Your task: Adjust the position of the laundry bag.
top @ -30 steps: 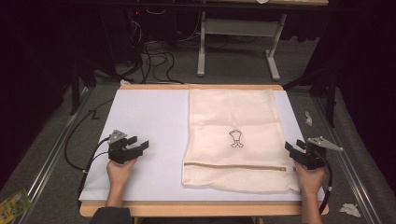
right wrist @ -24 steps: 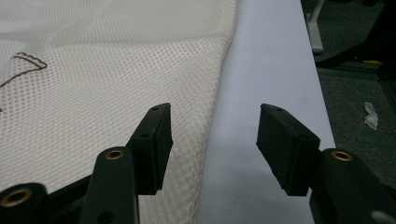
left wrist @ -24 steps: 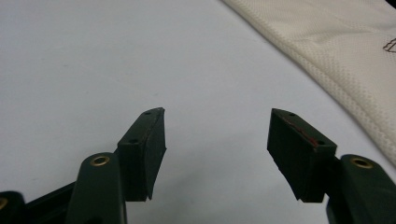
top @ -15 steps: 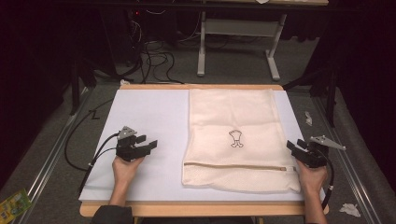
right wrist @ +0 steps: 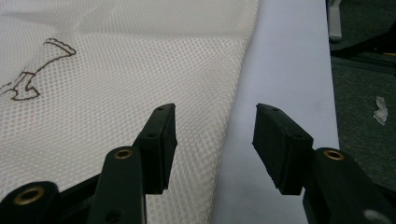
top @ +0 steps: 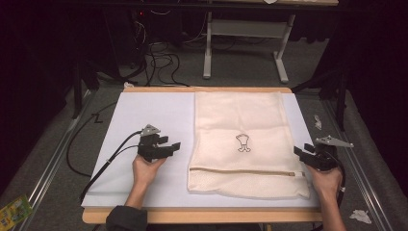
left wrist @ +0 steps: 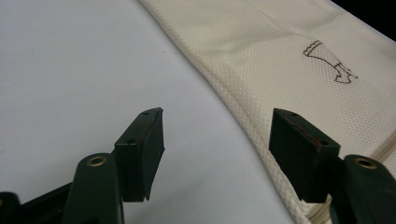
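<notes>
A cream mesh bag lies flat on the right half of the white mat. It has a small drawn logo and a zipper near its front edge. My left gripper is open just left of the bag. In the left gripper view the left gripper has the bag's hemmed edge running between its jaws. My right gripper is open at the bag's right edge, level with the zipper. In the right gripper view the right gripper straddles the mesh border, low over it.
The mat covers a wooden table. Behind it are floor cables and a white table frame. Paper scraps lie on the floor at the right, and a green packet at the bottom left. Each gripper trails a black cable.
My left gripper has moved right across the mat, toward the bag's left edge. The right gripper has barely shifted. Both stay open.
</notes>
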Demonstrator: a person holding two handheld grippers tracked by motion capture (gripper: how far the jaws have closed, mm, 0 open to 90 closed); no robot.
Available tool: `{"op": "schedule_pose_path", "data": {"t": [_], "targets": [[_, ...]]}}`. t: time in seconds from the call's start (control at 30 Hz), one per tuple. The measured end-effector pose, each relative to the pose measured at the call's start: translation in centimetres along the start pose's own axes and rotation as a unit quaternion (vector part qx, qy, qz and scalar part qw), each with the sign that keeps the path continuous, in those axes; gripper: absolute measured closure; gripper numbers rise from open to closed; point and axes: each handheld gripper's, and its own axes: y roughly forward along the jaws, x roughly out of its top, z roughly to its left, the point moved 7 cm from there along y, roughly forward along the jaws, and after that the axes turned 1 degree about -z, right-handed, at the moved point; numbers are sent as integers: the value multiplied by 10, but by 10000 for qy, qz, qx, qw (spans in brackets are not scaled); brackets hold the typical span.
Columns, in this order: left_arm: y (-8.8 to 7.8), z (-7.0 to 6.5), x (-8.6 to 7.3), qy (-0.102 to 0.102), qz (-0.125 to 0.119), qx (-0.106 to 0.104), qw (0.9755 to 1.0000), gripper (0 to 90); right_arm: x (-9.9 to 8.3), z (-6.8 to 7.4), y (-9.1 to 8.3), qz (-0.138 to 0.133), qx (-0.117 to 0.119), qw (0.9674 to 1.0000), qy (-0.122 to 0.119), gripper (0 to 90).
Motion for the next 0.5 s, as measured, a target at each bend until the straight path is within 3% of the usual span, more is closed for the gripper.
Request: {"op": "schedule_pose_path", "data": {"t": [0.17, 0.5], "targets": [[14, -16, 5, 237, 127, 18, 9996, 361, 3, 3, 2, 163, 101, 9998, 96, 528], [40, -39, 14, 397, 361, 103, 9985, 366, 9, 7, 10, 515, 246, 9982, 200, 565]]}}
